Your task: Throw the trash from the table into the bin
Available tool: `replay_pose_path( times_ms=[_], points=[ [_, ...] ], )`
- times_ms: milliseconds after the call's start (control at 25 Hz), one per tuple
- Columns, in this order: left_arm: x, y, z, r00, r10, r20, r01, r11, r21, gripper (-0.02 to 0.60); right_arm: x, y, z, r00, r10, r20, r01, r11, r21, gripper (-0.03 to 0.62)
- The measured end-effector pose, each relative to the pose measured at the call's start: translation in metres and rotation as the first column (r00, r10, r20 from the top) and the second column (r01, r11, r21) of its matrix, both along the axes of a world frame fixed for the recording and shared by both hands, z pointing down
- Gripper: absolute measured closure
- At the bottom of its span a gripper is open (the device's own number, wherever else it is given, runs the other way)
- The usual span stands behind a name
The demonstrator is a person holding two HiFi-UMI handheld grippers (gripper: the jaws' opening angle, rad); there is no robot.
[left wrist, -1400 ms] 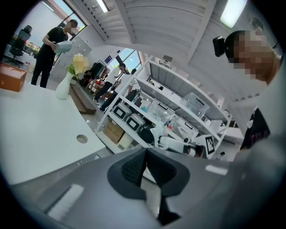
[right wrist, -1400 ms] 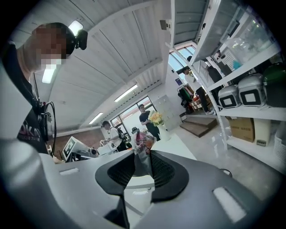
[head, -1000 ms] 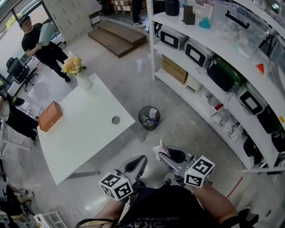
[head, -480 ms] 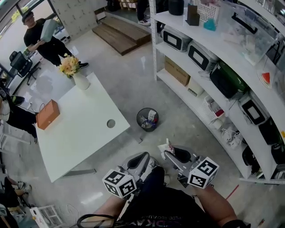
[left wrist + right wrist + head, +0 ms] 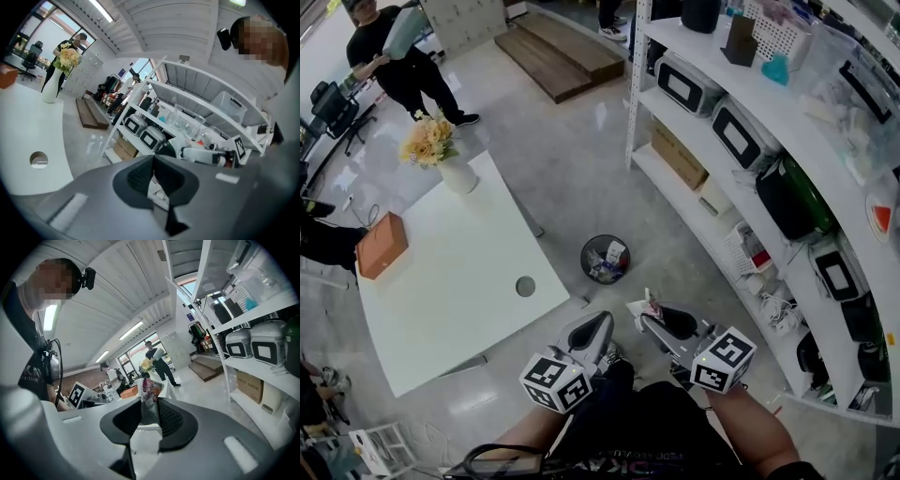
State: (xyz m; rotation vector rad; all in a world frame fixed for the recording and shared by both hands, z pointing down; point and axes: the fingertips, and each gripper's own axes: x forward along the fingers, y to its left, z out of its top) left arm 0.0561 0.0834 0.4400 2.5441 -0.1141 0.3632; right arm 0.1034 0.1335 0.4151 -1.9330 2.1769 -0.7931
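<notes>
A round black mesh bin (image 5: 605, 259) with several pieces of trash in it stands on the grey floor, just beyond both grippers. My right gripper (image 5: 643, 315) is shut on a crumpled pink-and-white wrapper (image 5: 652, 304), which sticks up from the jaws in the right gripper view too, wrapper (image 5: 149, 394) in gripper (image 5: 149, 405). It hangs a little short of the bin, to its right. My left gripper (image 5: 599, 322) is beside it with the jaws together and nothing between them, as the left gripper view shows (image 5: 153, 159).
A white table (image 5: 459, 272) with a cable hole stands to the left, bearing a vase of flowers (image 5: 441, 155) and an orange box (image 5: 382, 246). Long white shelves (image 5: 750, 141) with appliances and boxes run along the right. A person (image 5: 394, 47) stands far back left.
Both grippers have moved forward together past the table's corner, closer to the bin. The wrapper stays in the right jaws; the left stays shut.
</notes>
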Motion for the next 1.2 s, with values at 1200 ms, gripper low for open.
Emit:
replay_pose_path(
  times_ms=[1200],
  points=[
    [0.155, -0.127, 0.219, 0.846, -0.49, 0.211, 0.501, 0.866, 0.003, 0.574, 0.158, -0.183, 0.243, 0.887, -0.46, 0.033, 0.459, 0.874, -0.158, 0.502]
  ],
)
